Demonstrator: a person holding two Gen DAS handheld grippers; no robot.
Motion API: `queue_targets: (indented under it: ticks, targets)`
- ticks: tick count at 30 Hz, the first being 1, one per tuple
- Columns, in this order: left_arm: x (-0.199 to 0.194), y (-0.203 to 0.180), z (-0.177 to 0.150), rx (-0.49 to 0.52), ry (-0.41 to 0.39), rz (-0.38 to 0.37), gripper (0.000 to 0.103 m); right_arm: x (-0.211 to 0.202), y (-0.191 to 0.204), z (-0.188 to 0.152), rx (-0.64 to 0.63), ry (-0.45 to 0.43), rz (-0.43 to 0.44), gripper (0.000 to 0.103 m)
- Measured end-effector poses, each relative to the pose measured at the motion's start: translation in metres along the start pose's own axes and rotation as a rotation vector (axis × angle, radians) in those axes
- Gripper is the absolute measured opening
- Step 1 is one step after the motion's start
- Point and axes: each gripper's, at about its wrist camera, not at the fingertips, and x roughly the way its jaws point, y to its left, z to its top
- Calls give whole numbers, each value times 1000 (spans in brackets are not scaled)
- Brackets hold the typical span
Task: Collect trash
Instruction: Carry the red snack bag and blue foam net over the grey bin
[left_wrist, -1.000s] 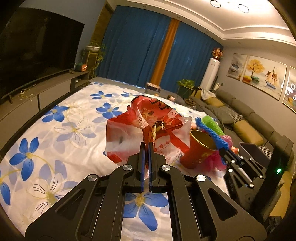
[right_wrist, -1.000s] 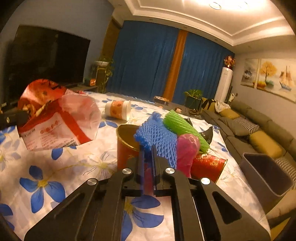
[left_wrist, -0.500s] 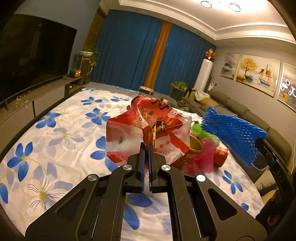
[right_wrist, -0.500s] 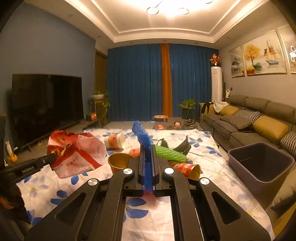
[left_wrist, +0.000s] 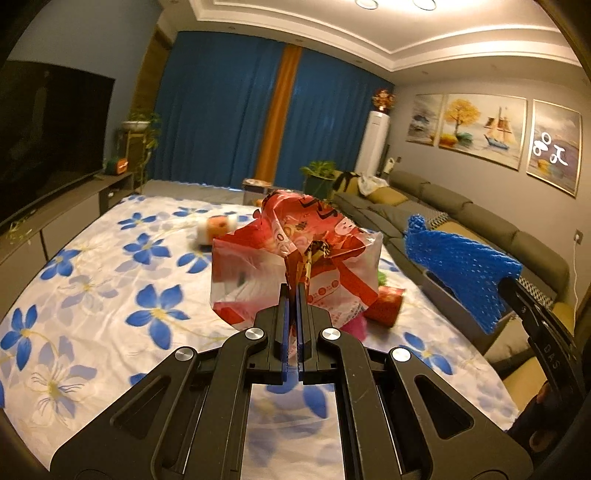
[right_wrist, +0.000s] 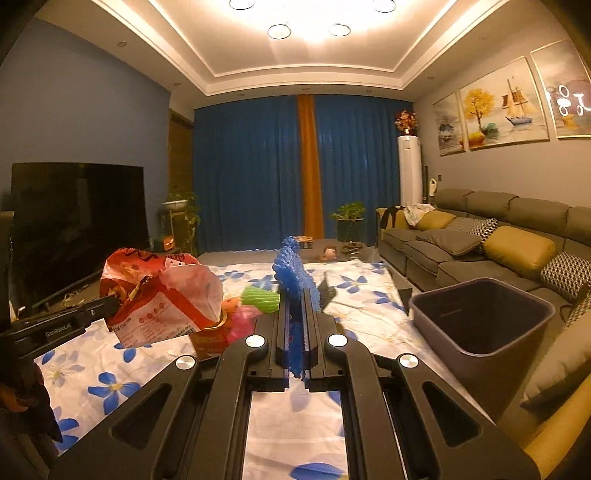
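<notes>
The left tool (left_wrist: 294, 291), a black two-finger clamp with blue pads, is closed tight on a crumpled red-and-clear plastic snack bag (left_wrist: 295, 258), held off the bed and pointing slightly downward. The right tool (right_wrist: 294, 295), of the same build, pinches a blue foam net sleeve (right_wrist: 293, 273), raised alongside it to the right.

Warm, dimmish room, recessed ceiling lights (right_wrist: 308, 26) blown out with glare. Heavy fisheye bend, dark corners. Paper cup (left_wrist: 218, 230) on flowered sheet (left_wrist: 110, 280) motion-blurred.
</notes>
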Motion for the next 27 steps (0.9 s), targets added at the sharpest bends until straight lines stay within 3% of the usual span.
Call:
queue_targets:
  ticks: [12,21,27]
  targets:
    - [29,-86,8,106,-7,-149,2,-4,-60,5,30,-12,-130,6]
    - [77,-162,16,155,4,-275,2,9,-123,14,63,-30,-269,6]
    - [119,-200,14,176,33,-320,2,23,-164,17,86,-22,-334,6]
